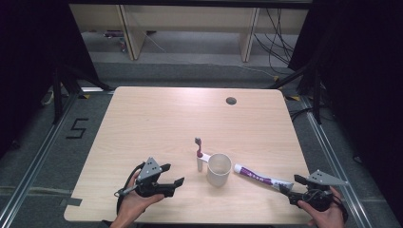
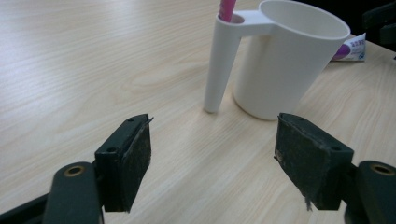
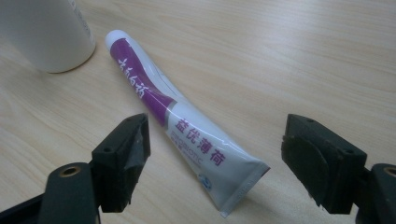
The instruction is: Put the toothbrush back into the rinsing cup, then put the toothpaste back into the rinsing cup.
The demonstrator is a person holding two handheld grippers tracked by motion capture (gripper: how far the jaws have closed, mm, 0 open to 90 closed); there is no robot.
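Right hand-held gripper (image 3: 215, 158): both black jaws rise from the bottom edge, one at 7 o'clock, one at 4 o'clock, standing wide apart with nothing pressed between the pads. Toothpaste tube (image 3: 180, 121), white with a purple band and purple print, lies flat on the pale wood-grain tabletop (image 3: 280, 51). Its long axis runs from 11 o'clock to 5 o'clock. Rounded cap end points toward 11 o'clock; flat crimped tail sits low between the jaws, nearer centre, touching neither. White cup (image 3: 44, 32) stands at 10 o'clock, cut off by the frame, just beside the tube's cap end.
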